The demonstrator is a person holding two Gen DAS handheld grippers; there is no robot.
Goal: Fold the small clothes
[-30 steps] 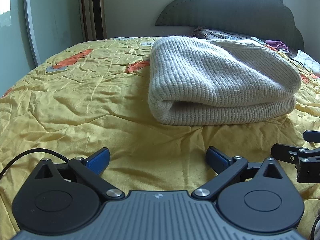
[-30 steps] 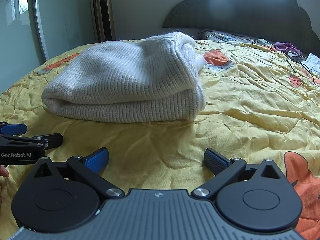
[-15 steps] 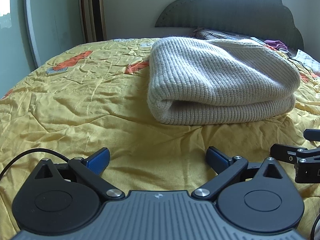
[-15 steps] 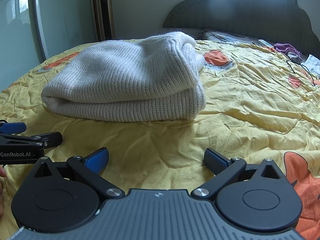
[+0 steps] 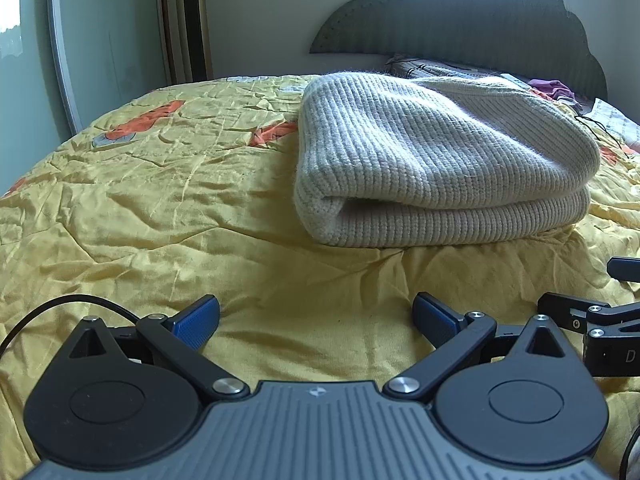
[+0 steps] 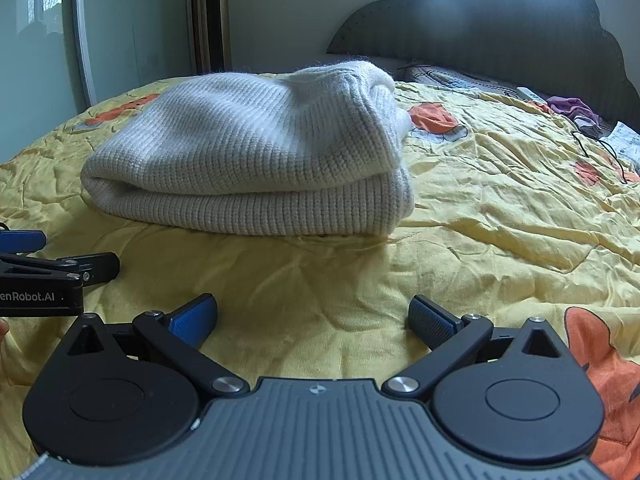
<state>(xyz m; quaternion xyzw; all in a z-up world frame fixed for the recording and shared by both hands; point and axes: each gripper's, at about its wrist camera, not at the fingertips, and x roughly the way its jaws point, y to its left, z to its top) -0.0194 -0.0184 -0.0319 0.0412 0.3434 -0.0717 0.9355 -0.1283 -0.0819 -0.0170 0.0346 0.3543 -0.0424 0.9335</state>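
A cream knit sweater (image 5: 436, 160) lies folded on a yellow quilt (image 5: 168, 200) with orange patches, its layers stacked and a rounded fold facing the cameras. In the left wrist view it sits ahead and to the right of the left gripper (image 5: 316, 318); in the right wrist view it sits ahead and to the left of the right gripper (image 6: 314, 316).

Both grippers hang low over the quilt, near the sweater but apart from it. Each has its blue-padded fingers spread wide with nothing between them. They sit side by side: the right one shows at the right edge of the left view, the left one at the left edge of the right view.

A dark scalloped headboard (image 6: 512, 28) stands behind, with purple cloth (image 6: 574, 110) near it.
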